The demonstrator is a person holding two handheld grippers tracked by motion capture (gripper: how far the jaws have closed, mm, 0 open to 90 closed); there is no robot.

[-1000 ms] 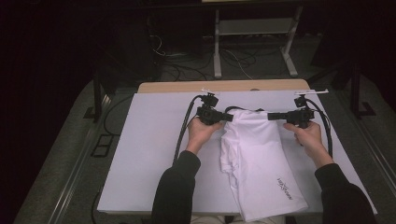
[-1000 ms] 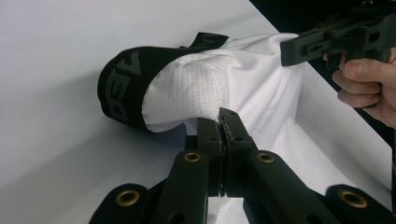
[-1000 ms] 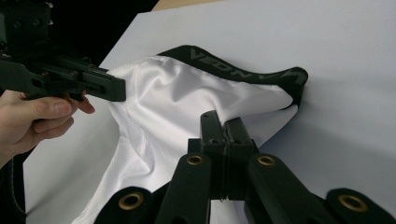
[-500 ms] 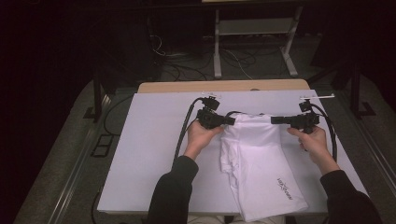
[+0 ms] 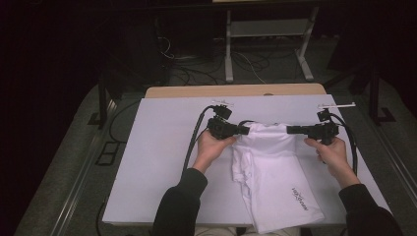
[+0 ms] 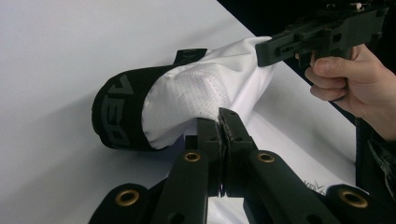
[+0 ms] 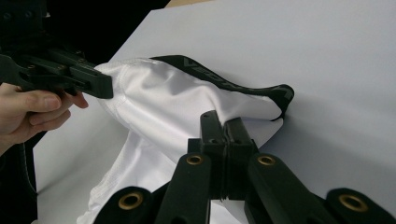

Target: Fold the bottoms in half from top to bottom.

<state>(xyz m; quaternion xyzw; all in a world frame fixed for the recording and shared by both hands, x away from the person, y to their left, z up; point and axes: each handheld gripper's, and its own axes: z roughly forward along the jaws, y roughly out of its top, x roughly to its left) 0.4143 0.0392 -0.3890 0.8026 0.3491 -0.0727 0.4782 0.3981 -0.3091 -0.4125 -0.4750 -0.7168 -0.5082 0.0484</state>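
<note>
Two sets of tongs have one garment between them: white shorts [image 5: 268, 169] with a black elastic waistband [image 6: 116, 112], stretched across the middle of the white tabletop [image 5: 157, 162]. The waistband end is lifted and pulled wide, while the legs trail back toward the person along the tabletop, a small dark logo [image 5: 299, 196] printed near the hem.

On the left edge of the waist, the left tongs [image 5: 244, 130] are pressed together with white mesh fabric pinched in their tips; the left gripper view shows the black jaws closed tight on the cloth, the waistband curling just beyond. On the opposite edge, the right tongs [image 5: 291, 130] are also clamped on the fabric, and the right gripper view shows those jaws shut on a fold of white cloth with the black band arching behind.

Each hand wraps its gripper's handle, left hand [image 5: 212, 147] and right hand [image 5: 330, 153], dark sleeves coming in from the near side. Black cables [image 5: 193, 142] loop off both grippers onto the tabletop. Beyond the far edge lies a wooden board [image 5: 236, 90], then a dark floor with a metal stand [image 5: 268, 44] and loose wires.
</note>
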